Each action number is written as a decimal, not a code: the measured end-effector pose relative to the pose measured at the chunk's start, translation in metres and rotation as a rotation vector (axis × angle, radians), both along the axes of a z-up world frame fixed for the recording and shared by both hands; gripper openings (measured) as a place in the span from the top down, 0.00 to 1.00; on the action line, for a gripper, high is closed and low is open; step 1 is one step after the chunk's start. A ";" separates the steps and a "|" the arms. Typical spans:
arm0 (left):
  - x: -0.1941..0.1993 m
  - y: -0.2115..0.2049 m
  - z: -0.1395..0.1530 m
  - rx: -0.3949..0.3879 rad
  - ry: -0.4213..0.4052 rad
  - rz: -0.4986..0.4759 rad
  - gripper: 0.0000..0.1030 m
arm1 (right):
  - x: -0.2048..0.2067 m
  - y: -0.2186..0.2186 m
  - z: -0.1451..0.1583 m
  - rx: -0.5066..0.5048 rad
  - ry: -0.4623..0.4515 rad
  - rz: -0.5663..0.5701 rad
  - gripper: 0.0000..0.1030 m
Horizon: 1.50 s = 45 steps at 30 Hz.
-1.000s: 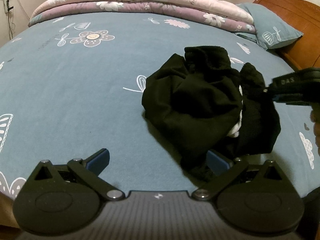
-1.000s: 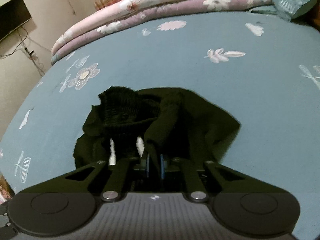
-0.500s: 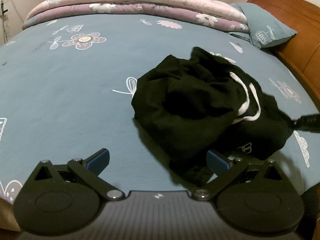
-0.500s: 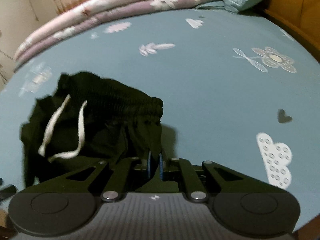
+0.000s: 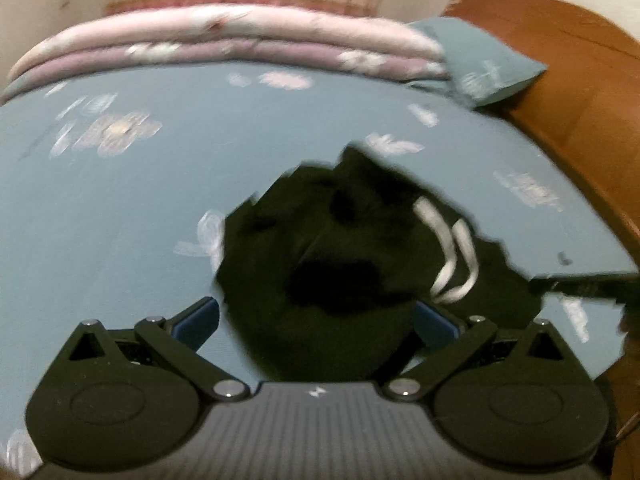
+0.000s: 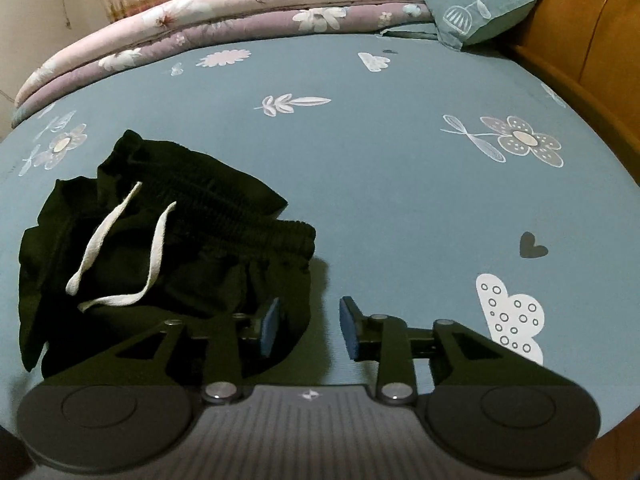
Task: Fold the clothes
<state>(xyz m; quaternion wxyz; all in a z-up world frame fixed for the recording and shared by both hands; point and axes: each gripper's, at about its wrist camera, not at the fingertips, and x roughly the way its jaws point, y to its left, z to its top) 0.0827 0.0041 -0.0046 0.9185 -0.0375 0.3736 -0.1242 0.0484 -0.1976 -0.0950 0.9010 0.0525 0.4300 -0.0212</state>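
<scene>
A crumpled pair of black shorts [image 6: 160, 248], with a ribbed elastic waistband and a flat white drawstring [image 6: 120, 252], was seen lying on the blue flower-printed bedsheet [image 6: 400, 168]. The right gripper [image 6: 308, 326] was opening beside its hem, pads pressing nothing; the left gripper [image 5: 316, 320] was spread wide. A folded pink quilt [image 6: 224, 12] and teal pillow [image 6: 480, 0] were stacked at twelve o'clock, well apart.

Bed with blue-grey flower-printed sheet [image 6: 380, 184] carries 1 crumpled pair of black drawstring shorts [image 6: 192, 240] near the front, 1 folded pink-and-mauve floral quilt [image 6: 240, 12] along the far edge, 1 blue-grey pillow [image 6: 480, 4] beside it.
</scene>
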 end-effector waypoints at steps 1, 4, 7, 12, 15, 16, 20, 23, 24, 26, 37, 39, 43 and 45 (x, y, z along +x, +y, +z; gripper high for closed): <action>0.012 -0.005 0.007 0.007 -0.020 -0.019 0.01 | -0.001 0.000 -0.001 0.005 -0.001 0.005 0.58; 0.057 -0.019 0.018 0.027 -0.028 -0.091 0.02 | -0.005 0.001 -0.004 0.035 -0.002 0.016 0.57; 0.110 -0.033 0.010 0.033 0.043 -0.121 0.27 | -0.006 -0.003 -0.008 0.063 0.003 0.021 0.56; 0.165 -0.041 -0.021 -0.033 0.185 -0.100 0.51 | -0.010 -0.013 -0.010 0.077 0.004 0.004 0.49; 0.170 -0.040 -0.032 -0.056 0.211 -0.100 0.49 | -0.009 -0.023 -0.014 0.093 0.005 -0.012 0.47; 0.172 -0.041 -0.035 -0.057 0.218 -0.105 0.49 | -0.007 -0.024 -0.017 0.098 0.010 -0.015 0.47; 0.187 -0.045 -0.044 -0.020 0.217 -0.113 0.50 | 0.000 -0.022 -0.028 0.098 0.034 -0.010 0.47; 0.198 -0.047 -0.053 0.000 0.235 -0.148 0.50 | 0.001 -0.021 -0.032 0.112 0.044 -0.002 0.47; 0.200 -0.046 -0.055 -0.007 0.246 -0.151 0.51 | 0.001 -0.022 -0.032 0.119 0.044 -0.001 0.47; 0.198 -0.042 -0.056 -0.041 0.251 -0.189 0.50 | 0.001 -0.026 -0.030 0.137 0.035 -0.003 0.47; 0.166 -0.013 -0.008 -0.080 0.106 -0.196 0.96 | 0.015 -0.047 -0.034 0.241 0.007 -0.003 0.37; 0.155 -0.002 0.009 -0.075 0.059 -0.192 0.96 | 0.018 -0.049 -0.035 0.256 0.002 0.013 0.34; 0.136 0.011 0.024 -0.054 0.014 -0.180 0.96 | 0.030 -0.056 -0.039 0.360 -0.028 0.042 0.29; 0.127 0.019 0.027 -0.053 0.005 -0.181 0.96 | 0.037 -0.062 -0.043 0.444 -0.050 0.057 0.27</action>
